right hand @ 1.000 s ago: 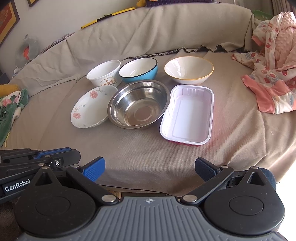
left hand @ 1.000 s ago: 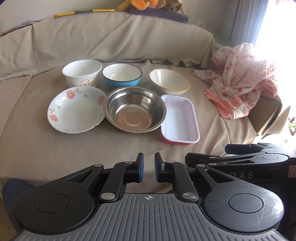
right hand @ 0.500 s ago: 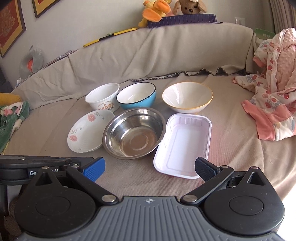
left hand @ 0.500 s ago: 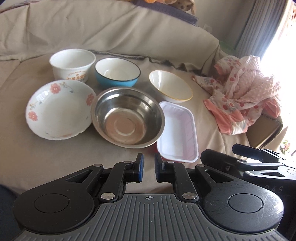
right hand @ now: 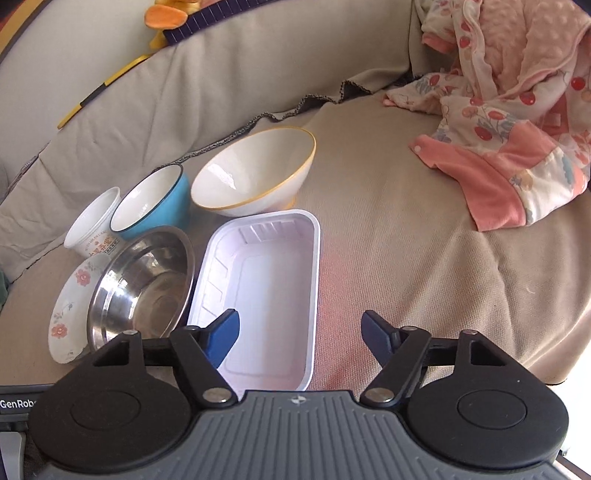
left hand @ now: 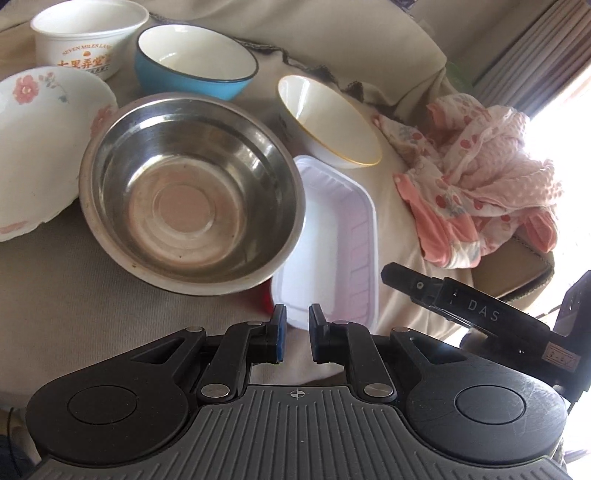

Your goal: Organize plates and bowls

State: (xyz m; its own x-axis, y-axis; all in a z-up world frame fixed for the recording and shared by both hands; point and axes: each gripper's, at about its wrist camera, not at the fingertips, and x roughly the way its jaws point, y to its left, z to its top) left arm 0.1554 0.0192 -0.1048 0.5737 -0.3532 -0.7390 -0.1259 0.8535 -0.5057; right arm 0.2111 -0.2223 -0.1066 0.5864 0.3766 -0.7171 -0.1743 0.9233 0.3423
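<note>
Dishes sit on a beige covered couch. A steel bowl is in the middle, a white plastic tray right of it. A floral plate lies left. Behind stand a white printed bowl, a blue bowl and a yellow-rimmed white bowl. My left gripper is nearly shut and empty at the tray's near end. My right gripper is open, straddling the tray's near right rim.
A pile of pink patterned clothes lies on the couch to the right. The couch backrest rises behind the dishes, with a plush toy on top. The right gripper's body shows in the left wrist view.
Both grippers have moved forward and down toward the dishes. The right gripper now straddles the tray's rim; the left stays nearly shut. The dishes have not moved.
</note>
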